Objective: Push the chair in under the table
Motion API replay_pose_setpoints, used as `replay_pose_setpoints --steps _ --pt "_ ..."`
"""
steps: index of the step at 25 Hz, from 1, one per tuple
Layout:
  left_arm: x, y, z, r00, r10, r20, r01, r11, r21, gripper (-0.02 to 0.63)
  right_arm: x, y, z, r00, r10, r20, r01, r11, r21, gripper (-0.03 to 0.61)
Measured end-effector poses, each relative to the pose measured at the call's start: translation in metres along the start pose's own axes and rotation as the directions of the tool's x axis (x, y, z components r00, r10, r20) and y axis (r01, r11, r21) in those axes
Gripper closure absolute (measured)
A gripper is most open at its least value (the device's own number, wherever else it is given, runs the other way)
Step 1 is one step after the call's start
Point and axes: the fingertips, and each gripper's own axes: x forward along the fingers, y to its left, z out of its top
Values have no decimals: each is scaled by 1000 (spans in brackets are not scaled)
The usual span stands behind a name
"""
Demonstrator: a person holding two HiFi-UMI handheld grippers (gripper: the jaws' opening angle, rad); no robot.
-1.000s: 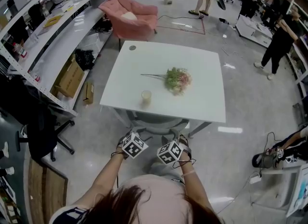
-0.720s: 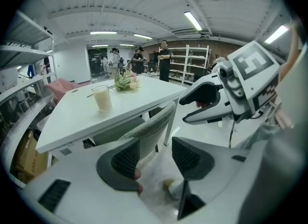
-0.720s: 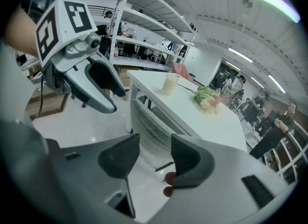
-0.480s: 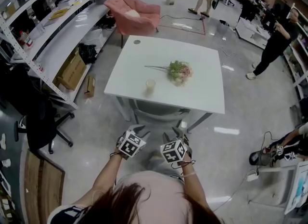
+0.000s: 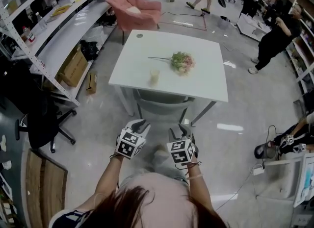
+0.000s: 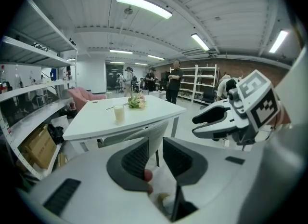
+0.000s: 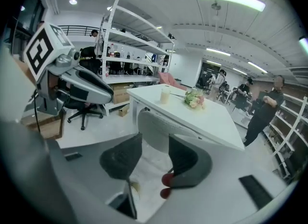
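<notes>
Hovering above the glossy floor, the left gripper (image 5: 139, 123) and the right gripper (image 5: 182, 131) were side by side on the person's side of the white table (image 5: 139, 63). Both were well short of the grey chair (image 5: 162, 105) and touched neither it nor the table.

The chair sat under the table's near edge. Its seat was beneath the top, and its curved backrest showed just outside the rim, between the table legs.

In the left gripper view the backrest lay ahead of and beyond the jaws. They had just been closing and stood a narrow gap apart, with nothing pinched between them. In the right gripper view the jaws had also just been closing a little. They were spread wider and likewise bare, and the backrest appeared in line with their gap but farther off.

On the tabletop a pale cup (image 5: 154, 76) stood near the front edge. A bunch of flowers (image 5: 180, 62) lay behind it toward the right, apart from the cup.
</notes>
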Motion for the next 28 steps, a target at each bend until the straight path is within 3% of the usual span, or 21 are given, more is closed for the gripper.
replay_pose_setpoints --steps 5,10,16,28 --pt "-36 -13 0 999 21 40 -21 1000 2 563 -36 15 6 998 -19 55 17 999 39 399" --pt "-68 -27 10 995 17 101 -8 996 -87 595 -71 24 13 993 -45 112 37 997 70 423" --pt "-99 -52 23 989 20 143 -19 1000 -6 604 -109 24 23 977 -94 193 67 988 138 505" --pt "-119 -112 40 984 -2 177 12 998 -57 604 -174 10 42 940 -150 308 127 988 92 551"
